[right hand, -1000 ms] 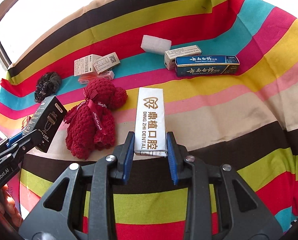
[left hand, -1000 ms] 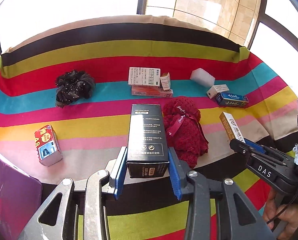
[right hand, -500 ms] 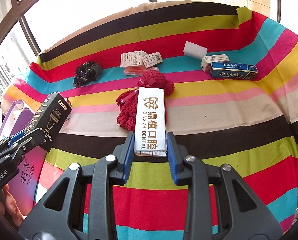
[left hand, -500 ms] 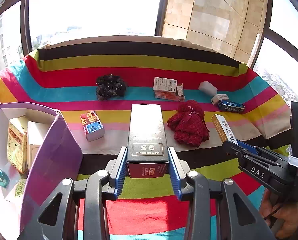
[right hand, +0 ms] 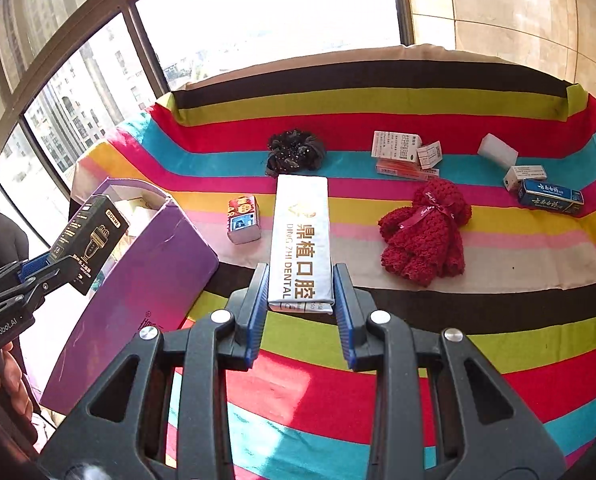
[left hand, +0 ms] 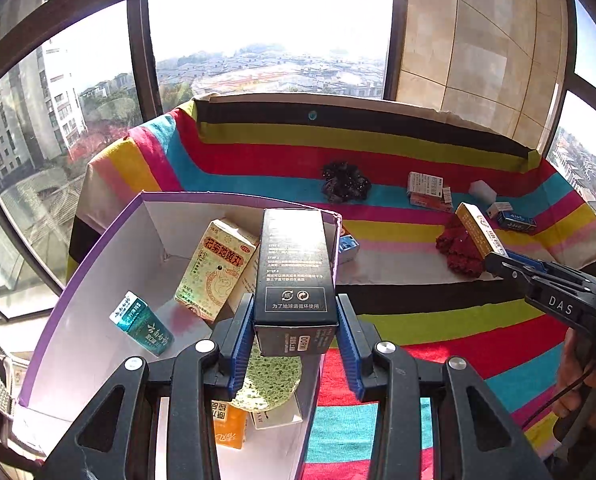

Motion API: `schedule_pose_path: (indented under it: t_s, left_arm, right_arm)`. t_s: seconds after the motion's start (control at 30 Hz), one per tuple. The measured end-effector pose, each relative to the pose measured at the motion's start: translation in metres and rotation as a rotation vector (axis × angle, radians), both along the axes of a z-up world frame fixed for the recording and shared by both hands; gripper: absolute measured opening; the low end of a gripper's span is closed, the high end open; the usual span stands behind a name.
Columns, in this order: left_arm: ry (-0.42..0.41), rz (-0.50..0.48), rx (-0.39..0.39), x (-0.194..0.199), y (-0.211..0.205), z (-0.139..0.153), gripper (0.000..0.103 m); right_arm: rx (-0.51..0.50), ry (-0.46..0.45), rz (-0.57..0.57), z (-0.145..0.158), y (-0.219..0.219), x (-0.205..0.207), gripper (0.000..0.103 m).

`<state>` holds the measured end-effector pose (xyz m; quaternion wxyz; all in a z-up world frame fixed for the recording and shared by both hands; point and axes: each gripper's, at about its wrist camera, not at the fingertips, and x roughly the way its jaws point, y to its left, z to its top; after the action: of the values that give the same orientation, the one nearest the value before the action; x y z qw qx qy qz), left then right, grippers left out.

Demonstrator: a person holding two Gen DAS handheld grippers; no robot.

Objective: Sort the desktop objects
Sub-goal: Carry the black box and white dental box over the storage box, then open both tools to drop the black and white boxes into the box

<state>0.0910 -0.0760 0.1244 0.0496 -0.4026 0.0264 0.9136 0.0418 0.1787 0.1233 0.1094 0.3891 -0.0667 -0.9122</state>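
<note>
Since a moment ago, the left gripper (left hand: 296,334) has carried the black box (left hand: 295,268) over the purple bin (left hand: 98,248) (several cartons lie inside), fingers closed on it. Right gripper (right hand: 301,312) clamps the white dental box (right hand: 301,240) above the striped worktop (right hand: 457,340).

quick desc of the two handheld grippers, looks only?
Both are black plastic with cut-out webbed frames, silver screws and ribbed blue pads. The left gripper reads "GenRobot.AI" on its side; the right gripper reads "DAS", with a thin black cable. Bare hands, no sleeves visible.
</note>
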Motion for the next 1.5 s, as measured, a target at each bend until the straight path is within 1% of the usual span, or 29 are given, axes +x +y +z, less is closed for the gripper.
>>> schedule_pose_path:
  t_s: [0.07,0.17,0.27,0.33,0.37,0.4,0.5,0.67,0.77,0.87,0.9,0.93,0.97,1.0,1.07,1.13,1.2,1.3,1.5]
  left_arm:
    - [-0.032,0.014,-0.038,-0.001,-0.017,-0.005,0.039]
    - [-0.079,0.036,-0.074,-0.003,-0.040,-0.016,0.039]
    - [-0.109,0.063,-0.086,-0.008,-0.059,-0.026,0.039]
    - [-0.121,0.106,-0.117,-0.013,-0.070,-0.033,0.039]
    - [-0.119,0.128,-0.137,-0.016,-0.075,-0.034,0.039]
    - [-0.118,0.144,-0.140,-0.018,-0.080,-0.035,0.039]
    - [-0.114,0.186,-0.134,-0.024,-0.090,-0.038,0.039]
    - [-0.071,0.213,-0.115,-0.023,-0.096,-0.030,0.041]
    - [-0.065,0.228,-0.103,-0.023,-0.098,-0.030,0.042]
    - [-0.052,0.237,-0.099,-0.022,-0.098,-0.028,0.046]
    - [-0.047,0.239,-0.100,-0.021,-0.098,-0.028,0.049]
    - [-0.043,0.240,-0.101,-0.022,-0.098,-0.027,0.051]
    - [-0.040,0.239,-0.101,-0.022,-0.098,-0.027,0.051]
    - [-0.036,0.240,-0.102,-0.023,-0.098,-0.027,0.052]
    - [-0.031,0.243,-0.104,-0.023,-0.097,-0.026,0.052]
    - [-0.025,0.241,-0.104,-0.022,-0.094,-0.023,0.052]
    - [-0.020,0.237,-0.107,-0.022,-0.090,-0.021,0.053]
    - [-0.018,0.222,-0.109,-0.021,-0.082,-0.018,0.053]
    - [-0.018,0.182,-0.112,-0.026,-0.058,-0.015,0.054]
  right_arm:
    - [-0.003,0.001,0.032,-0.001,-0.020,0.002,0.034]
    - [-0.010,0.001,0.090,-0.002,-0.048,0.005,0.034]
    - [-0.012,0.004,0.147,0.003,-0.074,0.006,0.034]
    - [-0.015,-0.001,0.181,0.006,-0.090,0.006,0.034]
    - [-0.018,-0.003,0.197,0.007,-0.098,0.005,0.034]
    - [-0.015,0.001,0.210,0.009,-0.105,0.006,0.034]
    - [-0.014,-0.002,0.247,0.010,-0.125,0.005,0.034]
    - [-0.001,-0.012,0.296,0.006,-0.158,0.004,0.034]
    - [-0.001,-0.004,0.326,0.004,-0.172,0.006,0.035]
    - [0.006,-0.015,0.362,-0.001,-0.184,0.005,0.037]
    - [0.009,-0.023,0.368,-0.004,-0.186,0.005,0.042]
    - [0.015,-0.035,0.371,-0.007,-0.188,0.004,0.054]
    - [0.004,-0.025,0.386,-0.008,-0.188,0.004,0.060]
    - [0.001,-0.013,0.394,-0.007,-0.188,0.006,0.063]
    - [0.012,0.009,0.393,-0.005,-0.188,0.010,0.071]
    - [0.021,0.031,0.380,-0.001,-0.186,0.011,0.076]
    - [0.035,0.033,0.341,0.000,-0.180,0.009,0.078]
    - [0.014,0.011,0.315,-0.004,-0.167,0.004,0.078]
    - [0.011,-0.006,0.253,-0.011,-0.137,-0.002,0.078]
